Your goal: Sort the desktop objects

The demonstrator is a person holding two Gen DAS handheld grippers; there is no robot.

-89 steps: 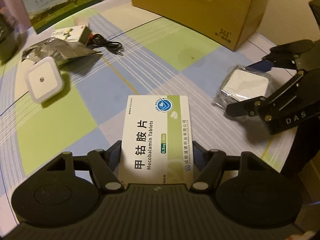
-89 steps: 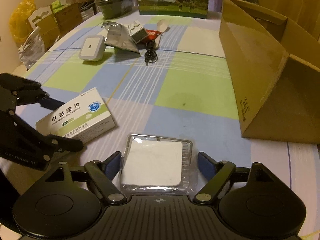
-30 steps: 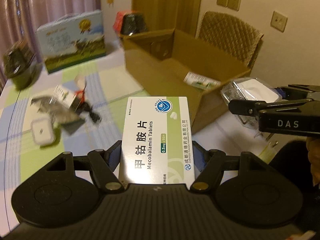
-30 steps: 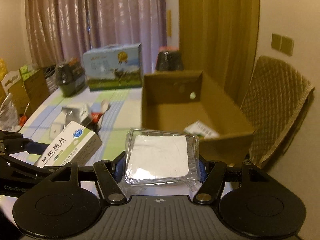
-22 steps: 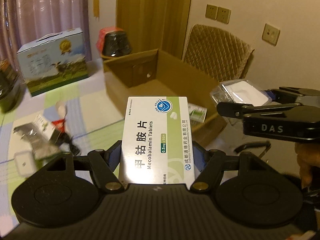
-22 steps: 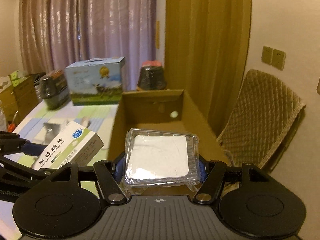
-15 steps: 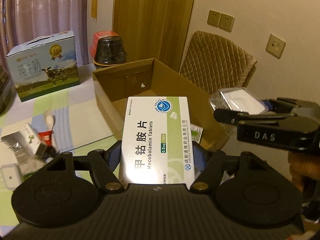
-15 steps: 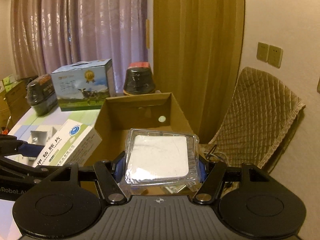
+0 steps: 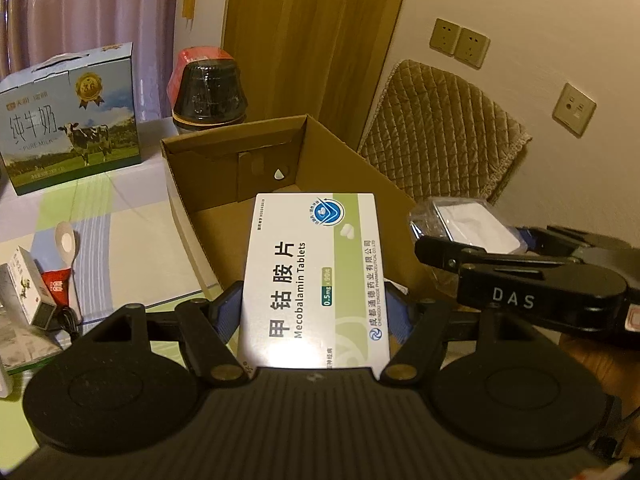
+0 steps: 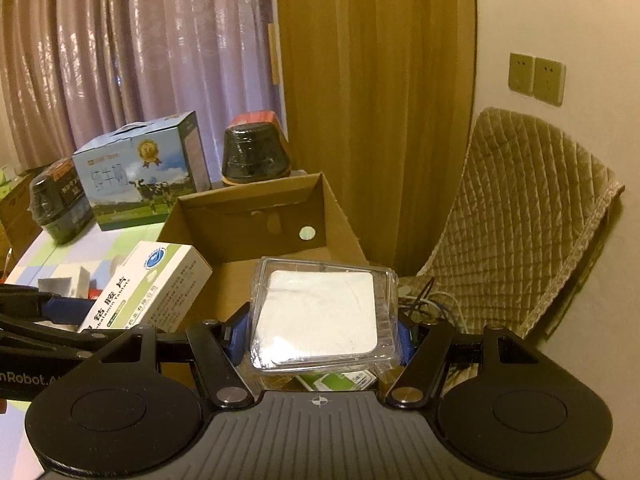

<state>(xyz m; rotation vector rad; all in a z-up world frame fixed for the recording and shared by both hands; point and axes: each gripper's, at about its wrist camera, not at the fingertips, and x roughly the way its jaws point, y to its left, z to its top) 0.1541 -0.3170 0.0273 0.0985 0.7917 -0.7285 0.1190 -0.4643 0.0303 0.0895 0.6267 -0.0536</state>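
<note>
Both tongs are loaded — left tongs (image 9: 316, 312) clamp the tablet box (image 9: 316, 276), right tongs (image 10: 322, 332) clamp a clear-wrapped white pad (image 10: 320, 316), each poised above the open cardboard box (image 9: 224, 208). One green packet (image 10: 340, 380) lies inside already; several small items remain on the table (image 9: 132, 248) — sorting looks roughly midway.

The left hand-held gripper (image 9: 314, 312) clamps the tablet box (image 9: 314, 280) (label up) before the open carton (image 9: 280, 184).

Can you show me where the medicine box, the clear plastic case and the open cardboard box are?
medicine box (image 9: 316, 276), left wrist view, printed top face.
clear plastic case (image 10: 320, 316), right wrist view, white insert.
cardboard box (image 9: 256, 144), left wrist view, far inner wall.
</note>
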